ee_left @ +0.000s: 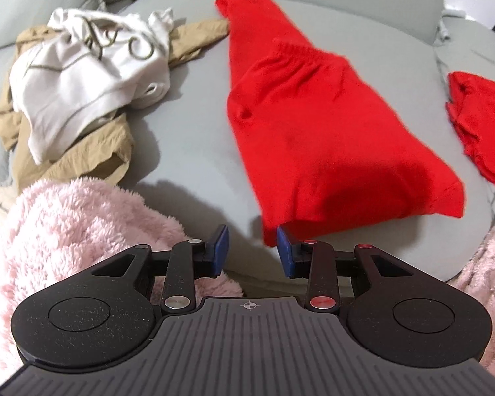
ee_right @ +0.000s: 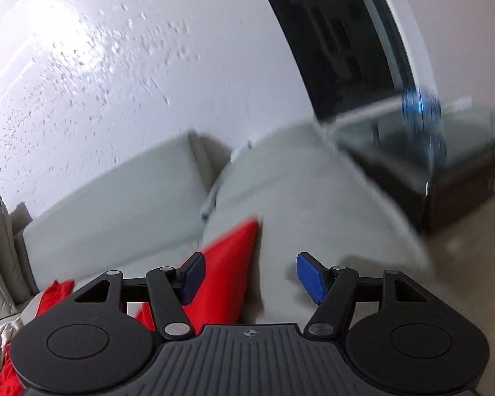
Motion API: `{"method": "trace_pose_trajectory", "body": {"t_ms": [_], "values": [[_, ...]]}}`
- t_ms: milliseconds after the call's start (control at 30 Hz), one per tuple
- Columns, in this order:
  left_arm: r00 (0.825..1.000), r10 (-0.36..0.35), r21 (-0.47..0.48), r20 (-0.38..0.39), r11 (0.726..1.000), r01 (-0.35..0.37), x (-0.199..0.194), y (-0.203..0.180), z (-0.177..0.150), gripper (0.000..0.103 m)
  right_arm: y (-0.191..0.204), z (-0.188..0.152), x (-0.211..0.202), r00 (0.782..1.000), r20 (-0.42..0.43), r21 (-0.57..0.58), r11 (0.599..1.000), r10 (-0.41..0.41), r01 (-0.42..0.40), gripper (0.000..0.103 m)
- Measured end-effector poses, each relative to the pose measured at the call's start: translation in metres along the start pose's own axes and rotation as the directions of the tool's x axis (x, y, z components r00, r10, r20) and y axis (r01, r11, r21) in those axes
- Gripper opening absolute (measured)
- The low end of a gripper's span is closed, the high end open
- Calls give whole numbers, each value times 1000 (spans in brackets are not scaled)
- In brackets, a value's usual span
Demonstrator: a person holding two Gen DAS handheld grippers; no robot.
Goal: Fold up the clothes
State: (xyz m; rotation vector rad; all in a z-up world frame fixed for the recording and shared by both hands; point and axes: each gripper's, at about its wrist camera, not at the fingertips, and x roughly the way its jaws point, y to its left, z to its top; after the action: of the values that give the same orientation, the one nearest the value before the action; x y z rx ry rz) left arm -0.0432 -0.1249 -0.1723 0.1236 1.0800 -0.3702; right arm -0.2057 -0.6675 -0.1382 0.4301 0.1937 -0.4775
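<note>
A long red garment (ee_left: 300, 125) lies flattened on the grey sofa seat (ee_left: 188, 138), narrow end at the back. Its near corner reaches the right pad of my left gripper (ee_left: 252, 250). That gripper is open, with only grey cushion showing between its blue pads. A smaller folded red piece (ee_left: 481, 125) rests at the right edge. In the blurred right wrist view, my right gripper (ee_right: 251, 277) is open and points nearly level over the seat. A red cloth (ee_right: 227, 264) lies beneath its left finger, with nothing between the pads.
A white hoodie (ee_left: 82, 76) lies crumpled on a tan garment (ee_left: 82, 161) at the back left. Pink fluffy fabric (ee_left: 76, 231) fills the near left and right. Beyond the sofa's end stand a white wall (ee_right: 115, 66) and a dark low table (ee_right: 462, 178).
</note>
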Motion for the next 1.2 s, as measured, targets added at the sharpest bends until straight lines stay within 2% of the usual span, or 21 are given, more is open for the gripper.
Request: {"method": "trace_pose_trajectory", "body": {"t_ms": [133, 200, 267, 333, 400, 467, 567, 633, 700, 833, 1000, 1100, 1200], "values": [[999, -34, -4, 35, 999, 35, -7, 1, -1, 40, 38, 18, -23, 998, -8, -66, 996, 62, -62, 66], [997, -51, -11, 49, 999, 52, -8, 2, -2, 41, 69, 13, -34, 991, -99, -89, 991, 93, -102, 72], [997, -58, -10, 55, 998, 59, -8, 3, -1, 43, 95, 4, -42, 970, -208, -109, 983, 125, -150, 77], [996, -60, -3, 61, 998, 60, -7, 3, -1, 43, 124, -10, -47, 935, -319, -115, 973, 155, -200, 77], [996, -61, 0, 69, 998, 61, -6, 4, -2, 44, 149, -27, -48, 902, -394, -84, 971, 174, -224, 76], [994, -70, -3, 78, 997, 71, -4, 6, -3, 44, 179, -48, -46, 852, -486, -32, 970, 196, -241, 76], [993, -88, -7, 75, 996, 89, -3, 11, -6, 44, 218, -80, -48, 800, -564, 8, 970, 205, -243, 72], [991, -103, -5, 82, 995, 104, -6, 13, -11, 44, 240, -98, -52, 777, -598, -11, 968, 195, -252, 71], [991, -108, 1, 84, 994, 108, -8, 14, -14, 44, 260, -111, -62, 774, -611, -65, 963, 168, -261, 71], [990, -109, 11, 91, 994, 108, -10, 16, -17, 46, 270, -118, -67, 778, -613, -121, 957, 137, -264, 66], [989, -115, -19, 92, 993, 117, -9, 21, -16, 48, 273, -124, -60, 787, -606, -142, 959, 112, -245, 63], [988, -121, -14, 94, 992, 123, -9, 21, -16, 48, 272, -126, -60, 802, -590, -193, 949, 89, -248, 63], [986, -134, -9, 100, 991, 136, -10, 22, -16, 48, 272, -127, -58, 807, -583, -231, 935, 90, -271, 62]]}}
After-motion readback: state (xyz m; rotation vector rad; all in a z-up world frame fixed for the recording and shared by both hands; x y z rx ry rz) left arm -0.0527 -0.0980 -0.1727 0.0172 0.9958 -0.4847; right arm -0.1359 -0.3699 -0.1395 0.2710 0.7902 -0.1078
